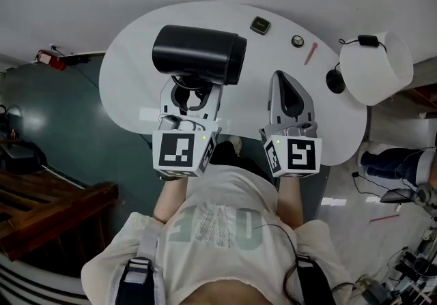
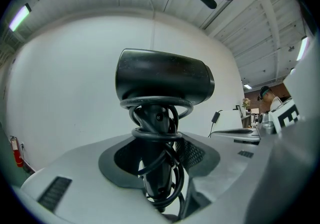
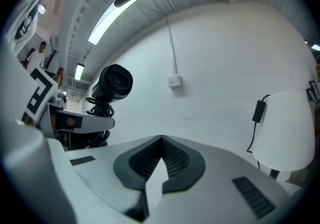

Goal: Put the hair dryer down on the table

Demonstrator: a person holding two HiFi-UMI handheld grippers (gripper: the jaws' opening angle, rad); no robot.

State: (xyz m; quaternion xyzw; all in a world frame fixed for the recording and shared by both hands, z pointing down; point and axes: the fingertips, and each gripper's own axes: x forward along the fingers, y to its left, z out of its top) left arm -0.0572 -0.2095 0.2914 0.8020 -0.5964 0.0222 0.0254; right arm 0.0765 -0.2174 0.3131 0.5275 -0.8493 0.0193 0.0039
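A black hair dryer hangs over the left half of the white oval table, barrel lying crosswise and nozzle to the right. My left gripper is shut on its handle, which has the black cord wound round it. In the left gripper view the barrel of the hair dryer stands above the left gripper, with the cord loops between the jaws. My right gripper is beside it to the right, shut and holding nothing. The right gripper view shows the right gripper with jaws meeting and the hair dryer at left.
At the table's far side lie a small dark square object, a small round object and a pink pen. A white cylinder with a black plug and cord stands at the right end. Green floor lies to the left.
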